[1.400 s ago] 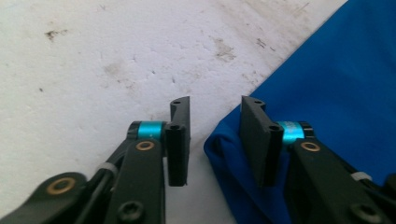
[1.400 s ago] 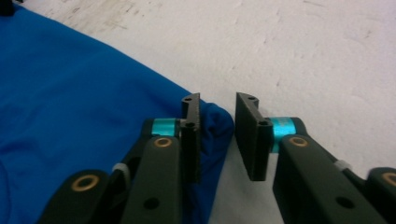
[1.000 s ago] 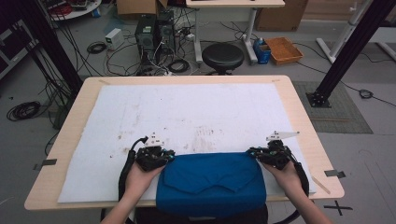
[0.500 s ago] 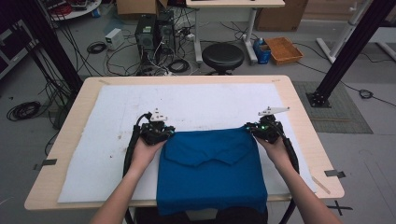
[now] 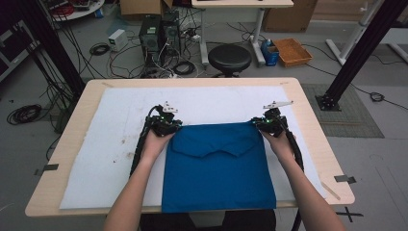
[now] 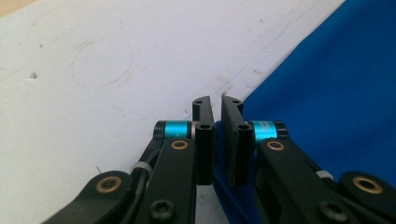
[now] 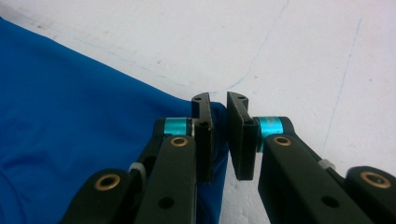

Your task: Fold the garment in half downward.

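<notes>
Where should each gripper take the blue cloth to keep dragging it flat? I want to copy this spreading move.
By its two far corners, one per gripper, as now: the left gripper pinches the blue cloth at its far left corner, the right gripper at the far right. Come from the outer sides, jaws low along the white mat, since the cloth lies flat.

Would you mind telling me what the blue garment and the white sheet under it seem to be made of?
The blue garment looks like thin woven fabric, matte: it lies flat with soft creases and a stitched flap. The white sheet seems to be a matte felt or foam mat, though paper is possible: it shows stains, scuffs and faint pen lines.
</notes>
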